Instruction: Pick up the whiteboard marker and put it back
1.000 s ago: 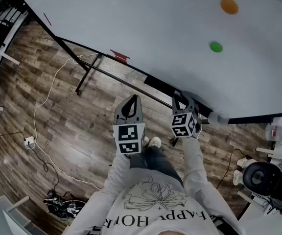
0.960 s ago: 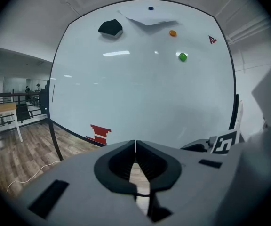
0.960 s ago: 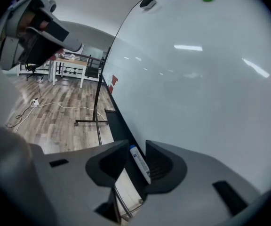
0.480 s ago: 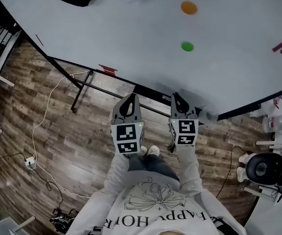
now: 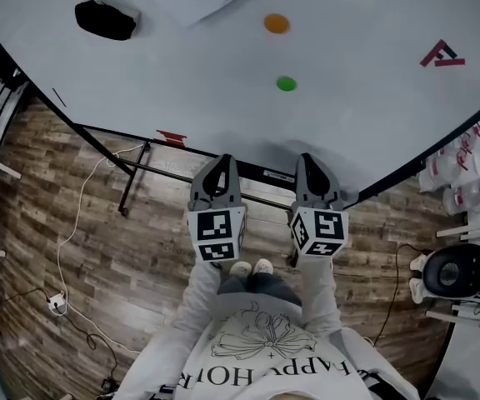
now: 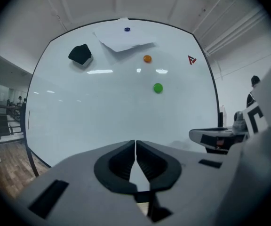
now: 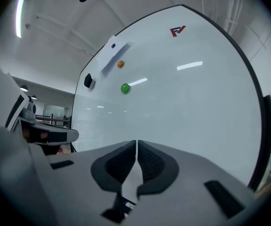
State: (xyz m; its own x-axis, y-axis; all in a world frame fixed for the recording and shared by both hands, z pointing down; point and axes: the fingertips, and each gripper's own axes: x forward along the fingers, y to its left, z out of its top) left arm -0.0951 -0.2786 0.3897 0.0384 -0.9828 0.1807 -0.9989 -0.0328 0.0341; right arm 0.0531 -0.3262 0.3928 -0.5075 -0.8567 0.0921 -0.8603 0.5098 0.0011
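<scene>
The jaws of the left gripper [image 6: 135, 144] are pressed together, and nothing is held in them. The jaws of the right gripper [image 7: 137, 144] are being closed, with the tips almost touching and nothing between them. Both grippers are pointed about level at the whiteboard [image 5: 182, 82], side by side and a little apart. They are held out in front of the body on bent arms in light sleeves [image 5: 197, 300]. The marker cannot be made out in any view.
</scene>
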